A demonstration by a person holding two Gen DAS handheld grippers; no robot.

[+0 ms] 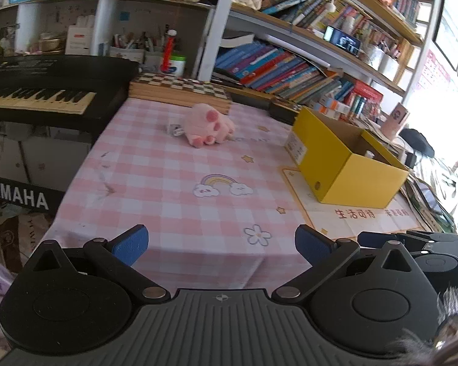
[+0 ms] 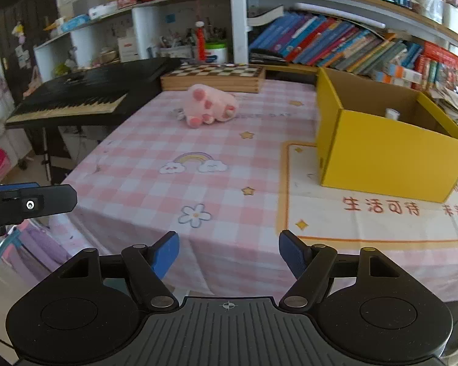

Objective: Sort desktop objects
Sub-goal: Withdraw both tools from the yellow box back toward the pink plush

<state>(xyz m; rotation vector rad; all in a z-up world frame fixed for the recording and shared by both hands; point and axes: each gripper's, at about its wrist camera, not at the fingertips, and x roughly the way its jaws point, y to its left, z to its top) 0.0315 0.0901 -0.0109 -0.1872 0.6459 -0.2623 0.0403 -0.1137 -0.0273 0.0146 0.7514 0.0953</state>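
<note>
A pink plush paw toy (image 1: 209, 125) lies at the far side of the pink checked tablecloth (image 1: 174, 177), with a small grey item (image 1: 174, 129) beside it. It also shows in the right wrist view (image 2: 209, 106). An open yellow cardboard box (image 1: 348, 158) stands at the right; in the right wrist view (image 2: 384, 146) a small white object (image 2: 391, 113) shows inside it. My left gripper (image 1: 221, 244) is open and empty at the table's near edge. My right gripper (image 2: 229, 254) is open and empty, also at the near edge, far from the toy.
A wooden chessboard case (image 1: 180, 90) lies behind the toy. A black Yamaha keyboard (image 1: 45, 91) stands left of the table. Bookshelves (image 1: 290, 70) fill the back and right. The right gripper's body (image 1: 427, 244) shows beside my left one.
</note>
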